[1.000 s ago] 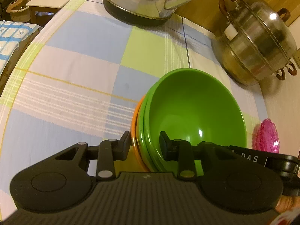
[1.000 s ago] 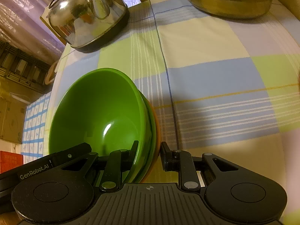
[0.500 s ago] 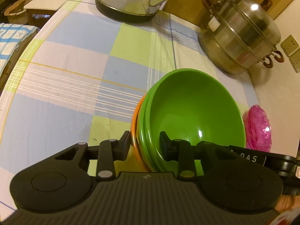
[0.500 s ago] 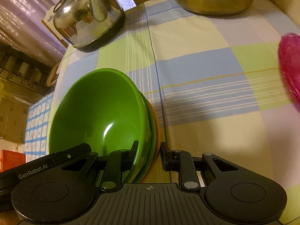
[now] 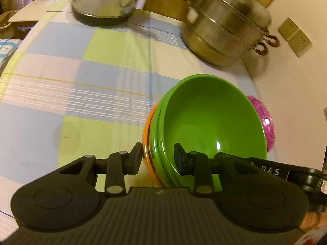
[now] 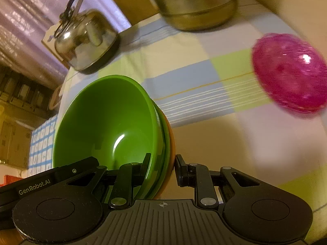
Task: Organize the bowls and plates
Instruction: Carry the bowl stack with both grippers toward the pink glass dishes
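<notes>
Held stack: glossy green plastic bowls [image 5: 212, 120] nested in an orange bowl [image 5: 147, 140], carried above the checked tablecloth [image 5: 81, 85].
Left gripper [image 5: 157, 157]: clamped on the stack's rim.
Right gripper [image 6: 162, 168]: clamped on the opposite rim.
Nearby: pink translucent bowl [image 6: 290, 73], steel kettle [image 6: 85, 38], steel steamer pot [image 5: 224, 30].

Kettle [image 5: 104, 0] left, steamer pot [image 5: 226, 30] right — nested bowls [image 5: 204, 126] nearer.

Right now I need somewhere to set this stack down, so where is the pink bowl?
The pink bowl sits on the checked tablecloth, right of the held bowl stack, below the steamer pot.
</notes>
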Demonstrator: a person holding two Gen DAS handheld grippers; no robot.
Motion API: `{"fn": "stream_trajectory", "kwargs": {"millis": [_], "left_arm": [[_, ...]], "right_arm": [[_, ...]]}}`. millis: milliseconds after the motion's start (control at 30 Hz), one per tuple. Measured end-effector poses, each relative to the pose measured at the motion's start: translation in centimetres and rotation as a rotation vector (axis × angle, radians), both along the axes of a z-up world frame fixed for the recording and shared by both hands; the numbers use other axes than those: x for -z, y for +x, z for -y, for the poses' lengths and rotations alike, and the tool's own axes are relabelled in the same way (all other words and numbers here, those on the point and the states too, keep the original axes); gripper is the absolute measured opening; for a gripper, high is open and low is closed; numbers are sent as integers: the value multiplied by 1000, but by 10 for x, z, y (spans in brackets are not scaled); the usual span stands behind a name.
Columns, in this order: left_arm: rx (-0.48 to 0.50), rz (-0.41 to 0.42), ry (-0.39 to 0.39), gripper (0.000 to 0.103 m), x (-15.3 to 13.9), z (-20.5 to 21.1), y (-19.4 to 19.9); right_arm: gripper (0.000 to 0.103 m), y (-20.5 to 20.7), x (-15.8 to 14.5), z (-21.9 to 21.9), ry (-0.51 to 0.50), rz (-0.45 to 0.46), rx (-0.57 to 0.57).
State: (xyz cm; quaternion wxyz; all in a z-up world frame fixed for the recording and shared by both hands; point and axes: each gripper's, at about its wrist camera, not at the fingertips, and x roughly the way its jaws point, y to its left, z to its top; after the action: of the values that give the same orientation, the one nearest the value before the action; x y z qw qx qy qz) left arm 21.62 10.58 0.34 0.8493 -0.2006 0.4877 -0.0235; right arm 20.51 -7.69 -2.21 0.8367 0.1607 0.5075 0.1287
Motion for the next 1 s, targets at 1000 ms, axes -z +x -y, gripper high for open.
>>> {"fn": "stream_trajectory", "kwargs": {"millis": [1000], "left_arm": [[245, 41, -7, 28, -40, 171, 60]], "right_arm": [[23, -5, -47, 179, 31, 58, 244]]}}
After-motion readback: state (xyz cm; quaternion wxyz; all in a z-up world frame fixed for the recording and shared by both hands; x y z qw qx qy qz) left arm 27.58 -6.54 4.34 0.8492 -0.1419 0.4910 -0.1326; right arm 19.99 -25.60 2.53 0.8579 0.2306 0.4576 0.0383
